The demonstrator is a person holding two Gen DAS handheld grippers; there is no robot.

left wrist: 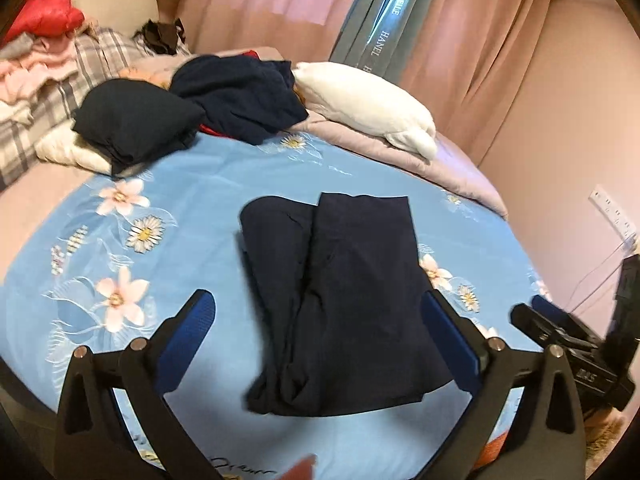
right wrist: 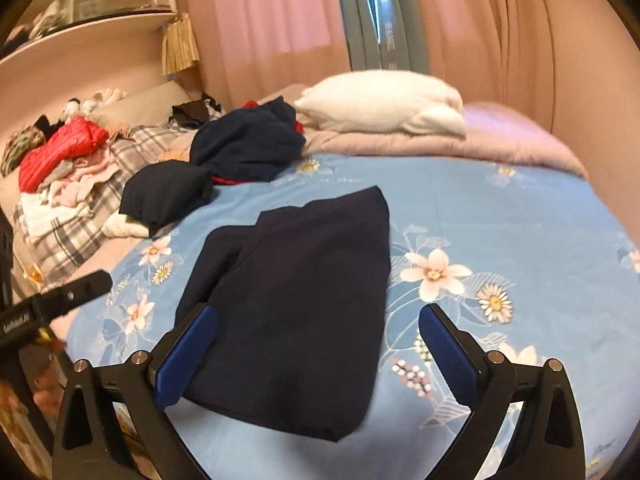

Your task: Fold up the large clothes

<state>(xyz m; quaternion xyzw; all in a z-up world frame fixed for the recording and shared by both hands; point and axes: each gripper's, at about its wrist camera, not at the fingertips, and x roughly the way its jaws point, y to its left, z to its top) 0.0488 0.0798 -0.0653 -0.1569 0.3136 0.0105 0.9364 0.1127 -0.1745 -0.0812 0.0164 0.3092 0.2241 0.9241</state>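
Left wrist view: left gripper jaws spread wide, empty — folded navy garment flat on the floral bedsheet between them. Window lettering reads "HANEL".

Right wrist view: right gripper likewise released — garment lies between its jaws.

A plump white pillow lies on a folded lilac quilt before pink pleated curtains.

Right gripper spread wide, empty, above folded navy garment flat on blue floral sheet. Beyond: crumpled navy clothes, white pillow, red jacket.
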